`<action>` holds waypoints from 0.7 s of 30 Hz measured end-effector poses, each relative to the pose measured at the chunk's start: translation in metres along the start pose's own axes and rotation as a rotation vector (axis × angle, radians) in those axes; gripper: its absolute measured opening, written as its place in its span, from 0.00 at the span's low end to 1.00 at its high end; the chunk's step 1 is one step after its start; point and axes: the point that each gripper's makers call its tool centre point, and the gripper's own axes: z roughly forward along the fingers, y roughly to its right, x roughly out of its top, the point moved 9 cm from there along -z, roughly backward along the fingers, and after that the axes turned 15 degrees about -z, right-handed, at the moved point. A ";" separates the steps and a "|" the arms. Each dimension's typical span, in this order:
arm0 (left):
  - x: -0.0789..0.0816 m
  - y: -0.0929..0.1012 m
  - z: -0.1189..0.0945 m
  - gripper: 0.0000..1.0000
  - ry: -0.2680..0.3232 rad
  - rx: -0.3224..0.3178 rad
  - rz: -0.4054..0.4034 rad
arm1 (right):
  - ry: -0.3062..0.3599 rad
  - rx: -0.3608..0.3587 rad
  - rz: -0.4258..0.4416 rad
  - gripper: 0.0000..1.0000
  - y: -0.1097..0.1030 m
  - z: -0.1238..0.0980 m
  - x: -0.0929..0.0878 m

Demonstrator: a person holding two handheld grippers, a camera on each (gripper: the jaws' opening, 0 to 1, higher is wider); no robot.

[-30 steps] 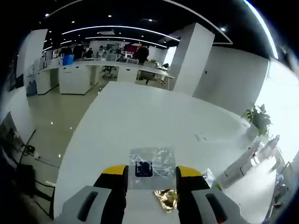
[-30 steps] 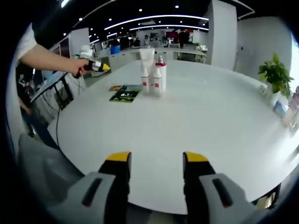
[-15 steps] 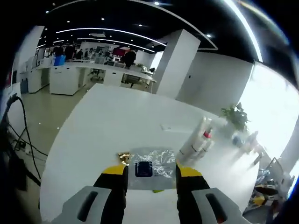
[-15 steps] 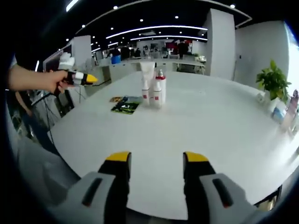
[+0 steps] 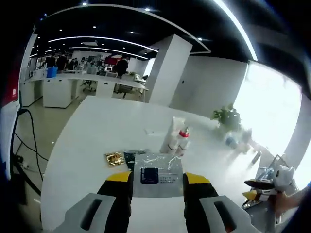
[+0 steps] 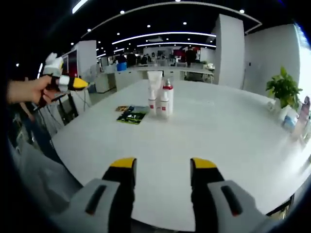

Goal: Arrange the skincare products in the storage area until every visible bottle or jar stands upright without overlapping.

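A clear plastic sachet with a dark blue label (image 5: 156, 174) is pinched between my left gripper's (image 5: 158, 178) yellow-tipped jaws, above the white table (image 5: 97, 126). Beyond it stand a white tube (image 5: 173, 133) and a red-capped bottle (image 5: 183, 140), upright and close together. A gold sachet (image 5: 114, 158) and a dark green one (image 5: 129, 156) lie flat next to them. In the right gripper view the tube (image 6: 153, 90) and red-capped bottle (image 6: 167, 97) stand mid-table, with flat sachets (image 6: 131, 115) to their left. My right gripper (image 6: 161, 167) is open and holds nothing, near the table's edge.
A hand holds the left gripper (image 6: 77, 84) off the table's left side; the right gripper (image 5: 249, 189) shows at the lower right. A potted plant (image 6: 283, 90) and small items (image 6: 297, 112) sit at the table's far right. A cable (image 5: 22, 141) hangs left.
The left gripper's view has swung right, so the tube and bottle now sit ahead of it; the sachet has stayed between its jaws. The right gripper has barely moved.
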 end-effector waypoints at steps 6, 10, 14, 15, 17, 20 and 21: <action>-0.010 0.011 -0.016 0.42 0.007 -0.017 0.002 | 0.020 0.024 -0.017 0.46 -0.004 -0.002 0.003; -0.015 0.020 -0.026 0.42 0.019 -0.037 -0.008 | 0.023 0.030 -0.002 0.46 -0.003 -0.002 0.005; -0.024 0.027 -0.036 0.42 0.013 -0.049 0.016 | 0.038 0.114 -0.023 0.47 -0.013 -0.005 0.012; -0.026 0.028 -0.038 0.42 0.010 -0.056 0.013 | 0.048 0.138 -0.044 0.47 -0.017 -0.005 0.015; -0.031 0.030 -0.041 0.42 0.001 -0.059 0.016 | 0.086 0.168 -0.034 0.47 -0.025 -0.006 0.025; -0.035 0.029 -0.045 0.42 0.003 -0.058 0.011 | 0.118 0.219 0.012 0.47 -0.038 -0.003 0.042; -0.036 0.030 -0.046 0.42 0.004 -0.057 -0.005 | 0.145 0.248 0.045 0.47 -0.045 -0.002 0.050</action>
